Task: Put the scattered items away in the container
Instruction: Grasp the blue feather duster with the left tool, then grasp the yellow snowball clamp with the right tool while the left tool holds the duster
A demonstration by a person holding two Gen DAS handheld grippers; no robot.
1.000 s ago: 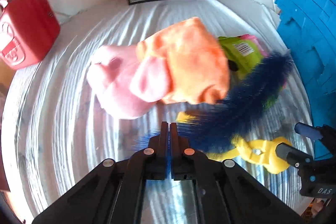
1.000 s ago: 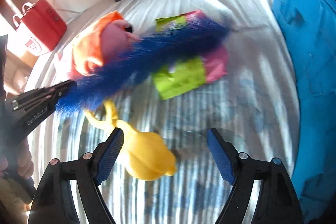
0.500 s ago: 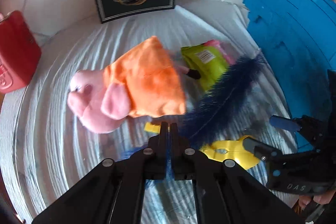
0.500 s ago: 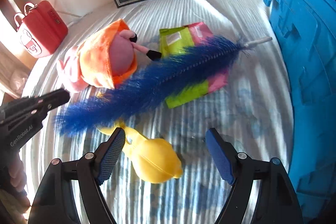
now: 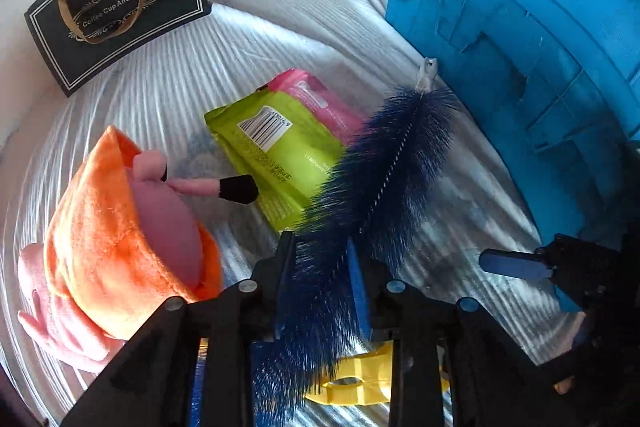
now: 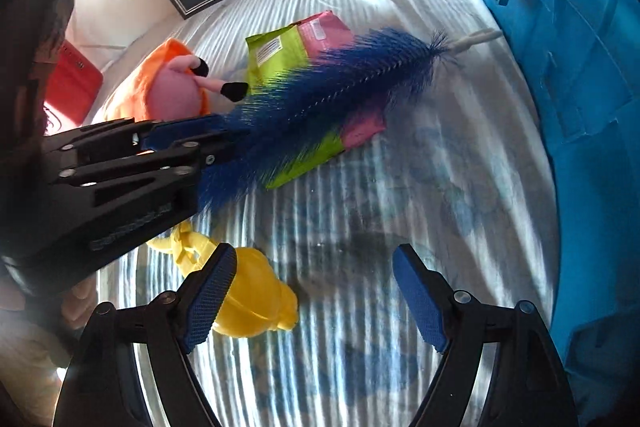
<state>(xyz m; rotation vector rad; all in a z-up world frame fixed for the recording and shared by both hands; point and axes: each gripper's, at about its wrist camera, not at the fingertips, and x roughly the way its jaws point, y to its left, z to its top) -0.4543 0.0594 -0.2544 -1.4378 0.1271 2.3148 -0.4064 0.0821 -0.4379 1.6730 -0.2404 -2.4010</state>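
Note:
My left gripper [image 5: 322, 259] is shut on a fluffy dark blue bottle brush [image 5: 380, 179] and holds it above the bed, its white tip near the blue crate [image 5: 520, 27]. In the right wrist view the left gripper [image 6: 224, 143] holds the brush [image 6: 340, 87] over a green and pink packet [image 6: 280, 51]. My right gripper [image 6: 312, 291] is open and empty, with a yellow plastic toy [image 6: 256, 303] by its left finger. A pink plush pig in an orange dress [image 5: 120, 235] lies at the left. The packet [image 5: 280, 143] lies mid-bed.
A black paper gift bag [image 5: 116, 3] stands at the back against the wall. A red case [image 6: 72, 83] sits at the far left. The blue crate [image 6: 560, 47] fills the right side. The bed cover [image 6: 400, 227] is white with faint blue prints.
The left gripper has swung right and toward the blue crate with the brush. Its jaws now stand a little apart around the bristles. The right gripper stayed open over the yellow toy.

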